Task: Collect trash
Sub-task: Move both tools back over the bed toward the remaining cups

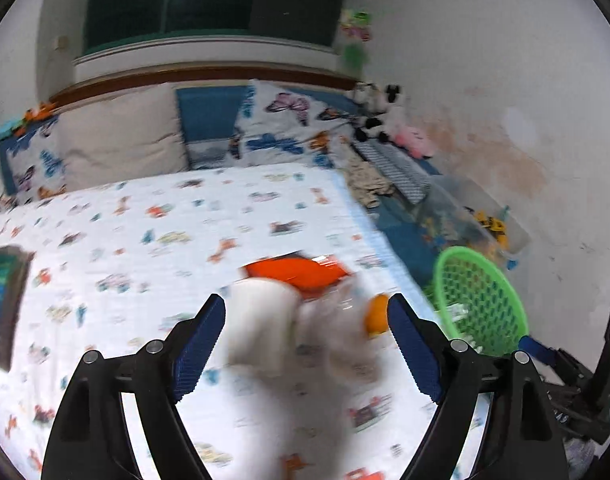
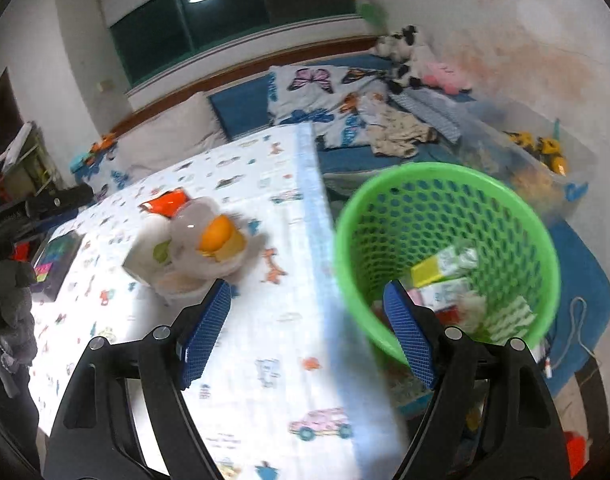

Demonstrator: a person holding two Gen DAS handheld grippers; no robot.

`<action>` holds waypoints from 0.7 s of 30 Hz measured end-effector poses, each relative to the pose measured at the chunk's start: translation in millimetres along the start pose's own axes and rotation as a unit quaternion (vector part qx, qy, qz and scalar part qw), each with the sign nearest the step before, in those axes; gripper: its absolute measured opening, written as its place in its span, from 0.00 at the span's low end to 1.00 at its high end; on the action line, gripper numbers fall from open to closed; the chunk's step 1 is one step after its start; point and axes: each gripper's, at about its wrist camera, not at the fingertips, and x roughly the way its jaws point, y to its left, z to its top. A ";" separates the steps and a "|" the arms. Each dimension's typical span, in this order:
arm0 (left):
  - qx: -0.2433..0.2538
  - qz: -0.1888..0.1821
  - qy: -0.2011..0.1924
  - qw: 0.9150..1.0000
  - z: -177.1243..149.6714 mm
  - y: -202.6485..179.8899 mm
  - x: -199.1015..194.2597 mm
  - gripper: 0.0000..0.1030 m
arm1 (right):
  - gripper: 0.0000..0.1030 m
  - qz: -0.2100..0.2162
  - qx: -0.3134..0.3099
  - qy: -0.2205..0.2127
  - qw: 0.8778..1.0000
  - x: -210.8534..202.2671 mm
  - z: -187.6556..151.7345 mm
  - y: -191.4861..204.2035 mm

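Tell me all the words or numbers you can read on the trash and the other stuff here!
None can be read.
Orange wrapper: print too blurred.
White cup: a green mark only, no letters clear.
Cartons in the green basket: print too blurred.
Dark box with colored stripes: blurred, no words clear.

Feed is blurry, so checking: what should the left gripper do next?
Probably close the left gripper on the clear plastic bottle with the orange cap: its jaws are open around it, and the green mesh plastic basket waits nearby, off the bed's edge.
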 end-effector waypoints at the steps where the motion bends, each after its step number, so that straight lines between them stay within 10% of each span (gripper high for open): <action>1: -0.004 0.004 0.001 1.000 -2.7 7.4 -1.9 0.78 | 0.76 -0.001 -0.004 0.002 1.000 3.1 0.5 4.0; 21: -0.082 0.053 0.031 0.995 -40.0 96.7 -7.2 0.78 | 0.66 0.059 -0.035 0.060 0.996 95.2 31.1 68.7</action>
